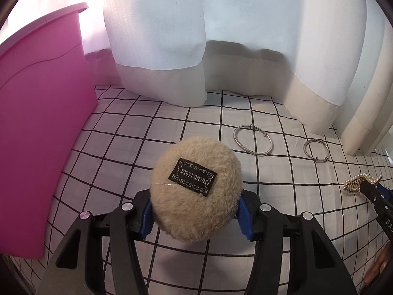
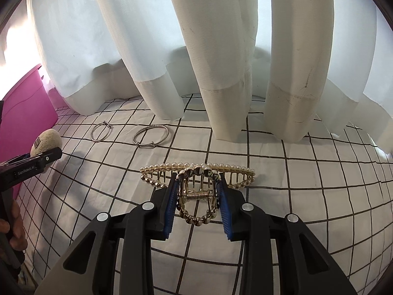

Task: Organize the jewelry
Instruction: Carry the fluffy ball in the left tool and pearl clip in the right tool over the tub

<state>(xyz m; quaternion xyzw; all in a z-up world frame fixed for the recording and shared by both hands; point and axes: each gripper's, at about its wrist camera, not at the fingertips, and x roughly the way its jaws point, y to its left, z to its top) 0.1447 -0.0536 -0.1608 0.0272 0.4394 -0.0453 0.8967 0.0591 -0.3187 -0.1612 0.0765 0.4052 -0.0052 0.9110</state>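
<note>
I see left tool clenched on fluffy pouch, frame centre; right tool gripping pearl hair claw; two bangles lie loose on table, right of centre; pink bin at left; I judge most sorting left.

both grippers clamped, level

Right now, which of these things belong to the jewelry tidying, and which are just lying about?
Part of the job:
- fluffy beige pouf, in the left hand-held gripper
- pearl hair claw, in the right hand-held gripper
- two silver bangles
- pink bin

Just there:
- white curtain
- checked cloth
</note>
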